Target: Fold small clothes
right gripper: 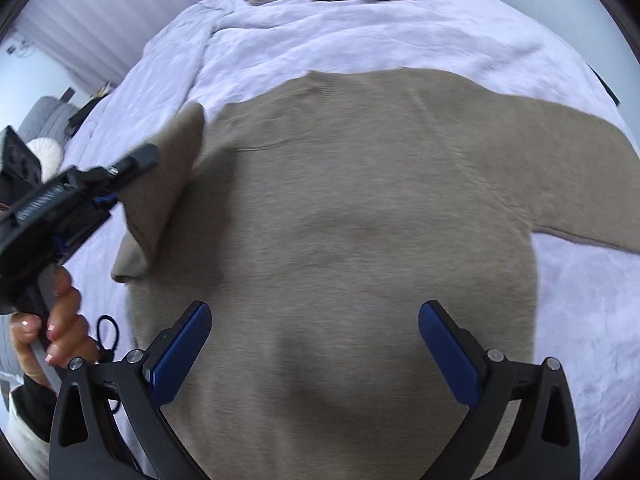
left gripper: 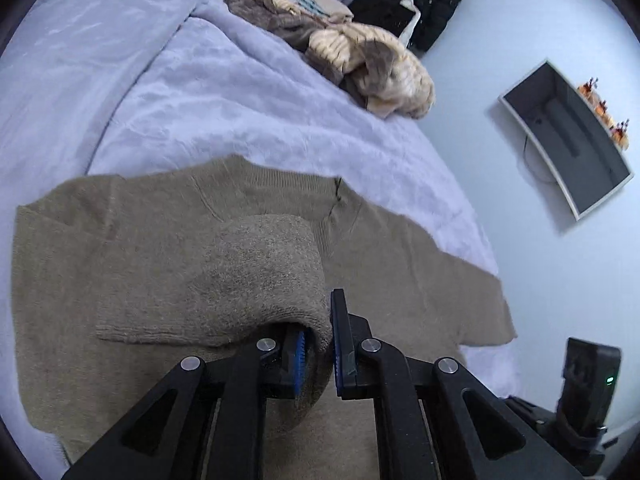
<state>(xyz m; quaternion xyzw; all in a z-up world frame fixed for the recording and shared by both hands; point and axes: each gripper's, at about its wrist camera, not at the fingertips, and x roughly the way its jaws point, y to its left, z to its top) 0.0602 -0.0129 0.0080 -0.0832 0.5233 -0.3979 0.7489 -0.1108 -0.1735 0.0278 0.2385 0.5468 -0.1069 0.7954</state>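
One fuzzy taupe knit sweater (right gripper: 360,240) lies flat on a rumpled lavender bedspread (right gripper: 360,36) at frame centre, its sleeve (left gripper: 256,280) pinched by the left gripper (left gripper: 318,354), the right gripper (right gripper: 314,356) spread wide above.

A tan knit sweater (right gripper: 360,220) lies spread flat on the bed, one sleeve (left gripper: 256,276) lifted and folded over its body, pinched in my left jaws; the other sleeve stretches toward 3 o'clock.
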